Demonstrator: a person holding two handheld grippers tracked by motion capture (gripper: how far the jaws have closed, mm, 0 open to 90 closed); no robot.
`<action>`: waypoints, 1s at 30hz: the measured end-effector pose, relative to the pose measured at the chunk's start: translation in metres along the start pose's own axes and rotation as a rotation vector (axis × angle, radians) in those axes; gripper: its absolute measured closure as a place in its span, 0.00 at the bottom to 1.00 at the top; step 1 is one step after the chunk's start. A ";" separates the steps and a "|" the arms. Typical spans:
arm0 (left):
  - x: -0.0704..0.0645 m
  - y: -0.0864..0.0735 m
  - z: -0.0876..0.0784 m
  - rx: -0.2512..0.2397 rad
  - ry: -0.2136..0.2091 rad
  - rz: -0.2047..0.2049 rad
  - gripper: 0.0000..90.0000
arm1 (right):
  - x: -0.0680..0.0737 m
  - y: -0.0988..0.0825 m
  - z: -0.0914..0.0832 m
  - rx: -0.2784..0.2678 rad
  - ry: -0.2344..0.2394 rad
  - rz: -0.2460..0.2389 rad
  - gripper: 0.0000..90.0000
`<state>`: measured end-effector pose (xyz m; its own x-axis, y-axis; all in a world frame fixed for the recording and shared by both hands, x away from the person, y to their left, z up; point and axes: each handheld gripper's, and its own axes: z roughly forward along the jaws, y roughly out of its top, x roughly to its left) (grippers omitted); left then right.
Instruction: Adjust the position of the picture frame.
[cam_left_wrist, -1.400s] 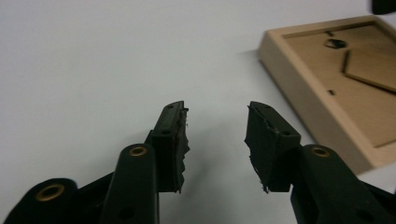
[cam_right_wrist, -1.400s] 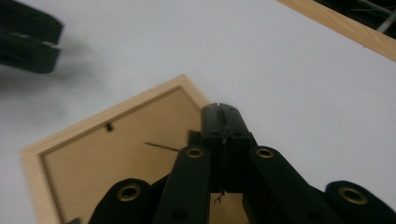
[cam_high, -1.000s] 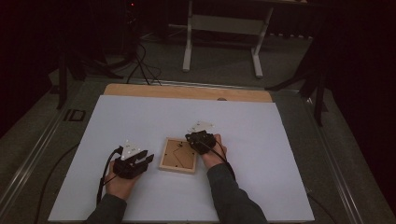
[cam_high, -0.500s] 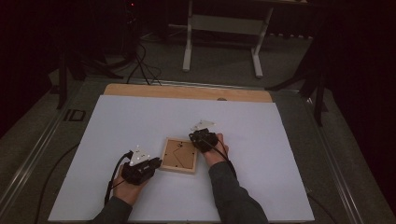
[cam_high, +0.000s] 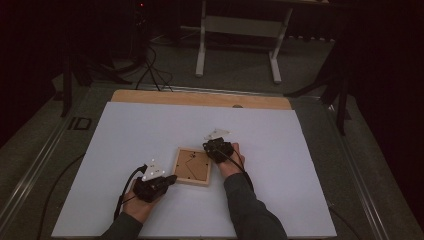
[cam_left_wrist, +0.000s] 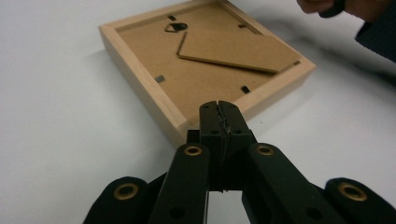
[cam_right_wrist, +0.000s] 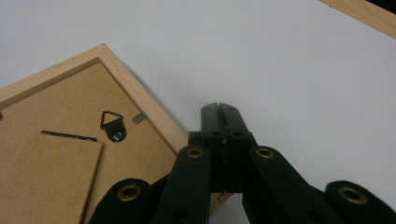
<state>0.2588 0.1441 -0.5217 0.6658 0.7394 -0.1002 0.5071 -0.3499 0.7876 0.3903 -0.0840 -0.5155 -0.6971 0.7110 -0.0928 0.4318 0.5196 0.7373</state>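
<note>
Frame: square pale-wood picture frame (cam_high: 192, 166) lies back-up, exposing clips.
Left gripper (cam_left_wrist: 219, 108): at 7 o'clock, jaws just closed, empty.
Right gripper (cam_right_wrist: 219, 112): at 2 o'clock, jaws closed, bracing.

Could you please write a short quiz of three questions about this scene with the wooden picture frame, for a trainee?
1. True or false: the square light wooden picture frame lies with its brown back board facing up.
2. The jaws of the left gripper are: A) open wide, B) shut with nothing between them, C) shut on the frame.
3. What is the black triangular metal hanger fixed to?

Key: 1 true. 2 B; they have just been closing. 3 The frame's back board.
</note>
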 end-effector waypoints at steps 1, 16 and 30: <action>0.000 0.000 0.001 0.004 -0.002 0.003 0.99 | 0.000 0.000 0.000 0.000 0.001 0.000 1.00; -0.004 -0.002 0.009 0.082 -0.016 0.053 1.00 | 0.000 0.001 0.000 0.007 -0.003 -0.015 1.00; -0.007 -0.002 0.015 0.128 -0.003 0.086 1.00 | 0.000 0.002 0.001 0.015 -0.002 -0.021 1.00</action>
<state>0.2614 0.1308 -0.5322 0.7114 0.7018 -0.0374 0.5134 -0.4827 0.7095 0.3915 -0.0828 -0.5147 -0.7049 0.7008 -0.1097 0.4258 0.5417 0.7248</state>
